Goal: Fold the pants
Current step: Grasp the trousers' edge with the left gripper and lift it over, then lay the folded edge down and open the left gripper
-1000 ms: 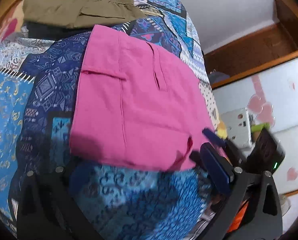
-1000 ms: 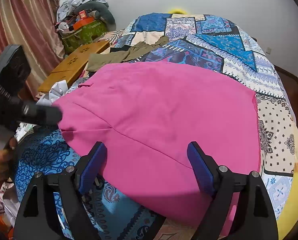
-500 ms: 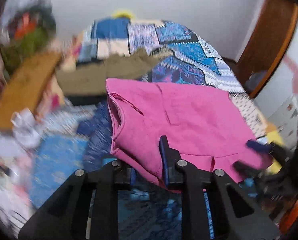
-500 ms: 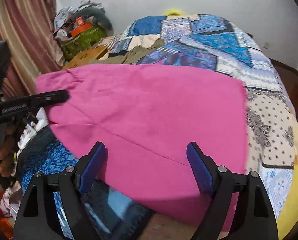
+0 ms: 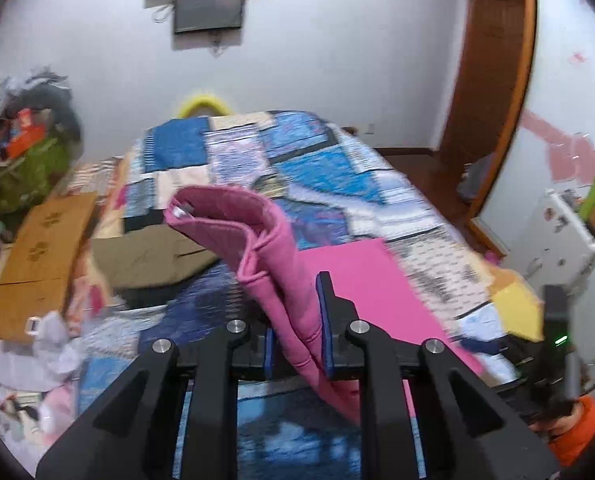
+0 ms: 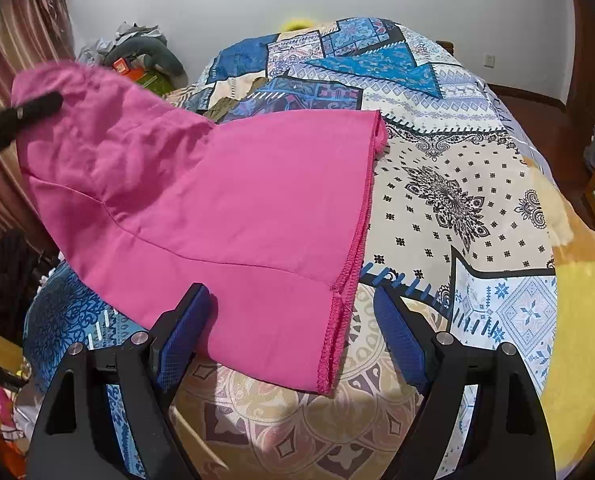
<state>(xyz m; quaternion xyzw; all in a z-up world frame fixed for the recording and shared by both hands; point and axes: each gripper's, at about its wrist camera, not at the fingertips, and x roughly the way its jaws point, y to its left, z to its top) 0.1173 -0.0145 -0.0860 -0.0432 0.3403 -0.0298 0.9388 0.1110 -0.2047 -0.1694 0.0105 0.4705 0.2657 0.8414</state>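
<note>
A: Left wrist view. Status?

B: The left gripper (image 5: 297, 334) is closing on a bunched edge of the pink pants (image 5: 281, 276); the cloth sits pinched between the blue pads (image 5: 324, 320). A second ago these jaws stood wide, with the pants flat on the bed (image 5: 329, 168) and the pads only at their corner. That edge is now raised off the quilt, with the waistband end arching above the olive garment (image 5: 149, 256). The rest of the pants lies flat to the right.

A: Meaning for the task?

B: Judged, the first fold has started: the held end is ready to be carried across.

A: Right wrist view?

B: The right gripper (image 6: 293, 336) is spread wide and holds nothing. Its left pad (image 6: 181, 332) lies at the pants' near edge, and the right pad is over bare quilt. The hem (image 6: 357, 232) rests on the bed. Earlier the pants covered the space between both pads; the view now sits further right, and the far left portion hangs lifted.
</note>
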